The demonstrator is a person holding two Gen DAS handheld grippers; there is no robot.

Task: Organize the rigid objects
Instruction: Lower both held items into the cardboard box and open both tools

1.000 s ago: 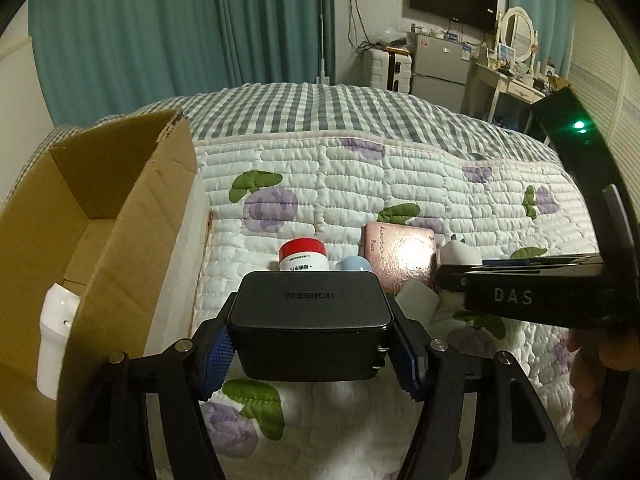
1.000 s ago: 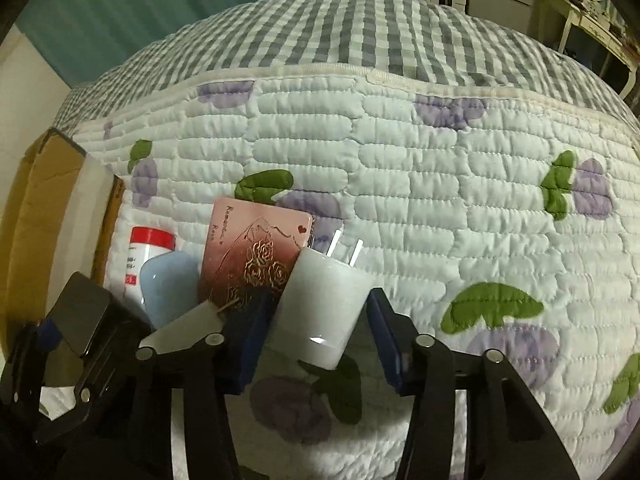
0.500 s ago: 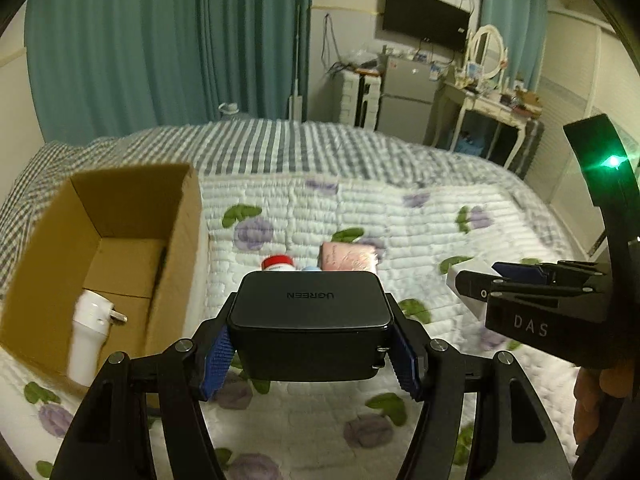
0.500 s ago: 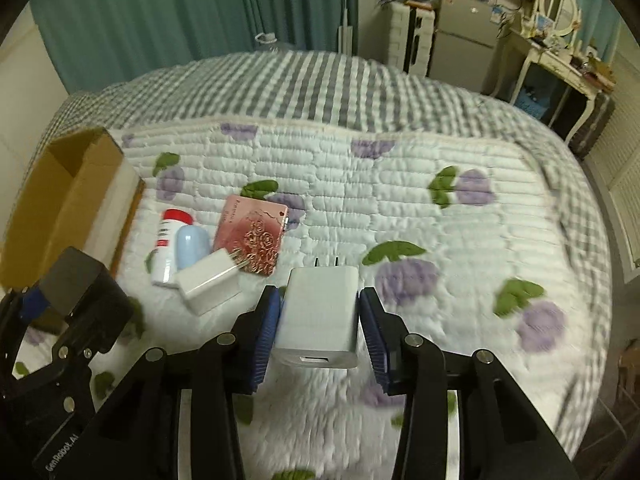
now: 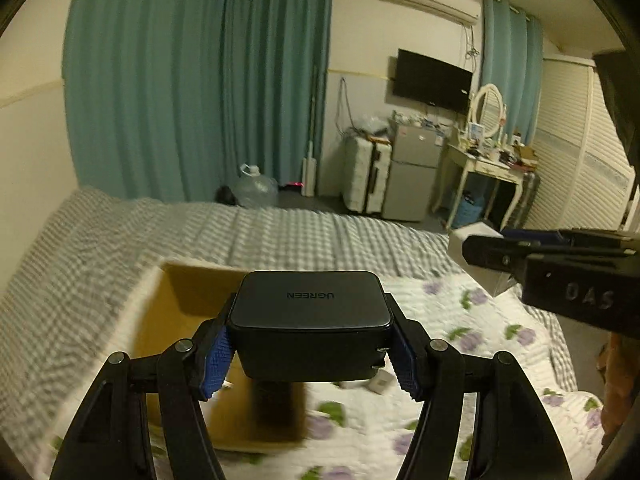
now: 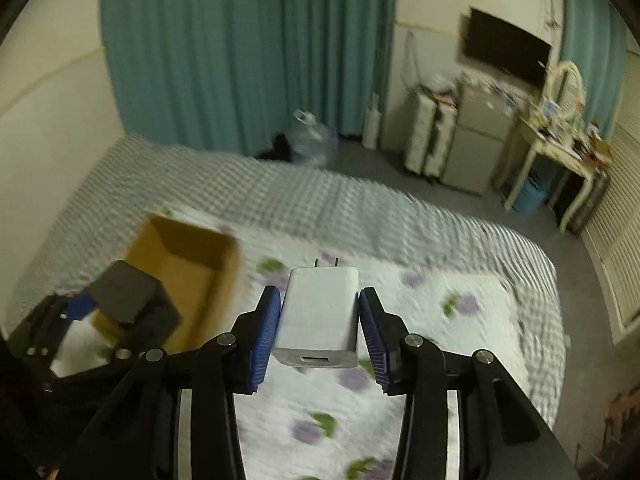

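Cardboard box blurred, its inside hidden behind black charger.

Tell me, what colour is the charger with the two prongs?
White charger; the right wrist view shows it best.

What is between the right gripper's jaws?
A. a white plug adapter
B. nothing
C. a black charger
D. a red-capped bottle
A: the right gripper has its blue pads pressed on a white plug adapter, prongs pointing away; the black charger sits in the left gripper.
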